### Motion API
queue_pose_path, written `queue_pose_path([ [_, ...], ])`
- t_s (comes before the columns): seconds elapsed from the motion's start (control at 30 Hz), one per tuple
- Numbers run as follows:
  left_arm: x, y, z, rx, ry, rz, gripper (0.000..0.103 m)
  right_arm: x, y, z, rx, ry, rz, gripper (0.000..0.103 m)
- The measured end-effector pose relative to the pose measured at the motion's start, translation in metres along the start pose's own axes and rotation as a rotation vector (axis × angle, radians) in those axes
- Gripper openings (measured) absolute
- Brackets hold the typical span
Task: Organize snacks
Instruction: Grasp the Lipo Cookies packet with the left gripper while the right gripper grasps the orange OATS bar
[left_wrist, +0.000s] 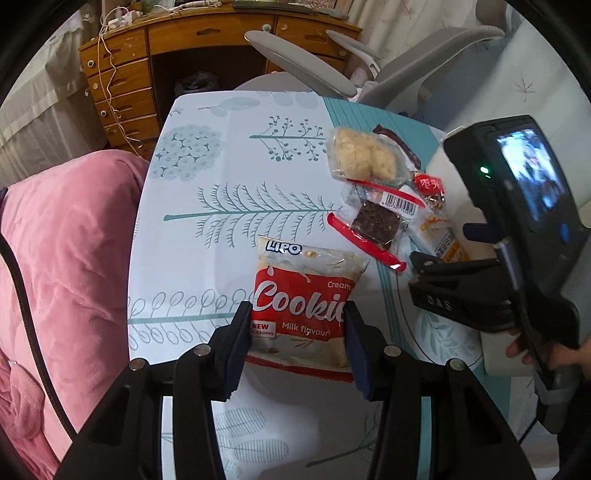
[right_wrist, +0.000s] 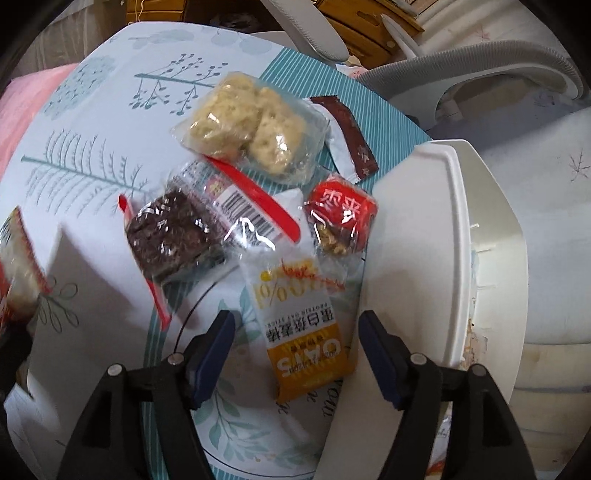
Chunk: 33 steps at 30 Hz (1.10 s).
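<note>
A red and white Lipo cream cookie pack (left_wrist: 304, 302) lies on the patterned tablecloth. My left gripper (left_wrist: 297, 332) has its fingers on either side of the pack's near end, closed against it. A pile of snacks lies to the right: a pale rice-puff pack (right_wrist: 251, 127), a dark brownie pack (right_wrist: 173, 232), a red walnut-date candy (right_wrist: 341, 214), a dark brown bar (right_wrist: 347, 134) and an orange and white oats bar (right_wrist: 303, 317). My right gripper (right_wrist: 295, 354) is open, its fingers straddling the oats bar's near end. The right gripper also shows in the left wrist view (left_wrist: 436, 280).
A white plastic bin (right_wrist: 454, 236) stands at the table's right edge, beside the snack pile. A pink blanket (left_wrist: 62, 266) lies left of the table. A grey office chair (left_wrist: 332, 62) and a wooden desk (left_wrist: 125, 70) stand behind it.
</note>
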<state>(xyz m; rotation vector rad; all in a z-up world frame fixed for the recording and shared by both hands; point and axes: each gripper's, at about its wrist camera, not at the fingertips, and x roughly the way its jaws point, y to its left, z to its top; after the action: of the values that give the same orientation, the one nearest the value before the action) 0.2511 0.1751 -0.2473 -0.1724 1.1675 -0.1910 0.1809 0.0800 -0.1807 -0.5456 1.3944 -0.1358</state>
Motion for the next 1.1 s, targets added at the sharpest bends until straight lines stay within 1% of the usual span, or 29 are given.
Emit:
queue_pose_path([
  [0.17, -0.009, 0.000, -0.003, -0.005, -0.009, -0.010, 0.046, 0.004, -0.004, 0.008, -0.015, 0.009, 0.012, 0.070],
  [0.47, -0.028, 0.005, -0.007, -0.028, -0.030, -0.013, 0.046, 0.011, -0.004, 0.026, -0.116, 0.059, 0.043, 0.069],
  [0.67, -0.046, 0.010, -0.010, -0.048, -0.052, -0.016, 0.046, 0.020, -0.003, 0.043, -0.164, 0.122, 0.059, 0.069],
  [0.87, -0.073, 0.011, -0.012, -0.054, -0.092, -0.019, 0.046, 0.026, 0.000, 0.052, -0.227, 0.174, 0.067, 0.069],
  [0.9, -0.078, 0.011, -0.013, -0.056, -0.098, -0.021, 0.046, 0.027, 0.002, 0.050, -0.240, 0.183, 0.066, 0.065],
  [0.93, -0.083, 0.012, -0.014, -0.058, -0.105, -0.022, 0.046, 0.026, 0.003, 0.050, -0.238, 0.192, 0.108, 0.037],
  [0.97, -0.087, 0.012, -0.015, -0.060, -0.112, -0.022, 0.046, 0.026, 0.000, 0.051, -0.202, 0.207, 0.195, 0.040],
  [1.0, -0.092, 0.013, -0.016, -0.062, -0.119, -0.021, 0.046, 0.023, 0.001, 0.045, -0.183, 0.207, 0.211, 0.040],
  [1.1, -0.106, 0.014, -0.021, -0.065, -0.138, -0.018, 0.046, 0.023, 0.000, 0.042, -0.165, 0.219, 0.222, 0.039],
])
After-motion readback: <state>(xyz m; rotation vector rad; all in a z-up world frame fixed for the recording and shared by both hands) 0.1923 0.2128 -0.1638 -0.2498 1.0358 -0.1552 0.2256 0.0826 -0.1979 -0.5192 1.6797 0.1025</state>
